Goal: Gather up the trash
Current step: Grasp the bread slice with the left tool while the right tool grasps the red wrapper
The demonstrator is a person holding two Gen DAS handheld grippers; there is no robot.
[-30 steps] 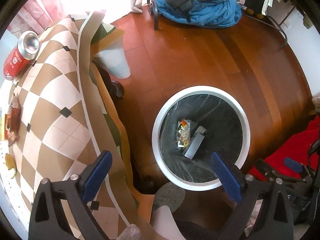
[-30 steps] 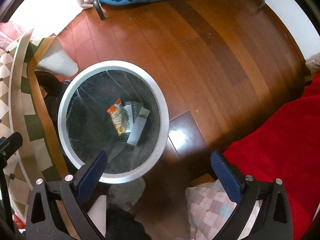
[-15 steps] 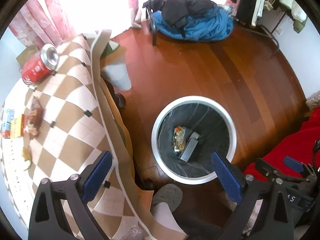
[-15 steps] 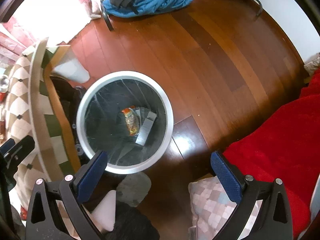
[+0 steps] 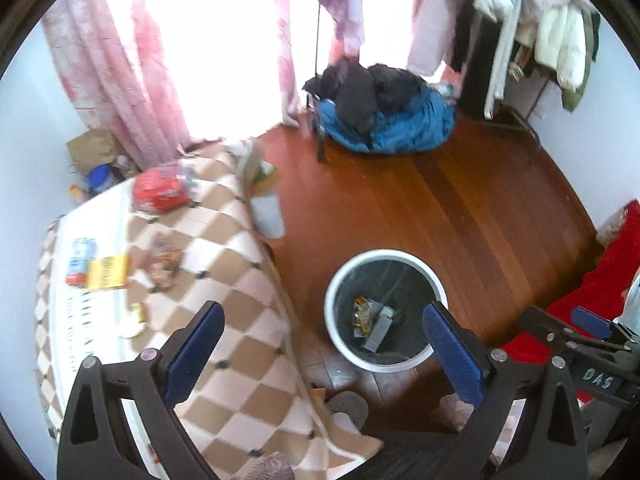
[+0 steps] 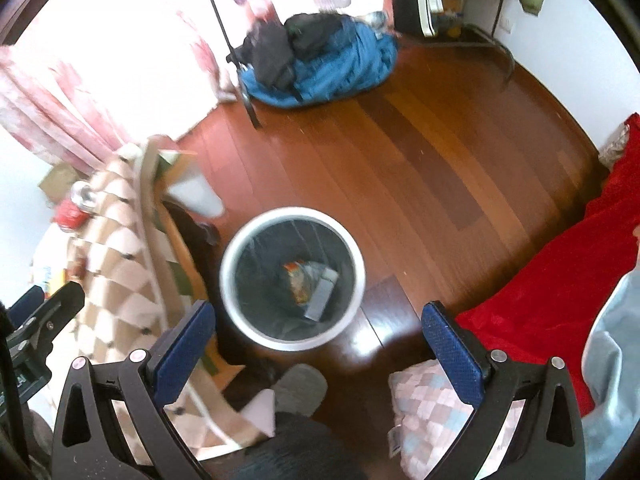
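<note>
i have both grippers held high over the room, looking down. the left gripper (image 5: pixel 322 344) has its 2 blue-padded fingers spread wide with nothing between them, and the right gripper (image 6: pixel 318 344) is the same, fingers wide apart and empty.

the trash bin (image 5: pixel 385 258) stands on the wooden floor (image 5: pixel 460 208) just beside the draped edge of the table. it is round, with a white rim and a dark liner. in the right wrist view the trash bin (image 6: pixel 294 216) sits between my 2 fingers, toward the left one. inside it lie a crumpled snack wrapper (image 5: pixel 360 312) and a flat grey packet (image 5: pixel 380 326), touching each other at the bottom.

the table carries a checked tablecloth (image 5: pixel 224 264) in tan and white. on it i see a red soda can (image 5: pixel 162 190) lying on its side near the far edge, a brownish wrapper (image 5: pixel 164 260) closer to the middle, a yellow packet (image 5: pixel 107 272) just beside a red, white and blue packet (image 5: pixel 80 262), and a pale scrap (image 5: pixel 134 322) nearer to me. the view is blurred, so i cannot read any labels.

a blue quilted heap (image 5: pixel 392 120) with dark clothes on top lies on the floor by the pink curtain (image 5: pixel 116 80). a red blanket (image 6: pixel 552 300) fills the right side, and a grey slipper (image 6: pixel 300 390) shows below the bin.
</note>
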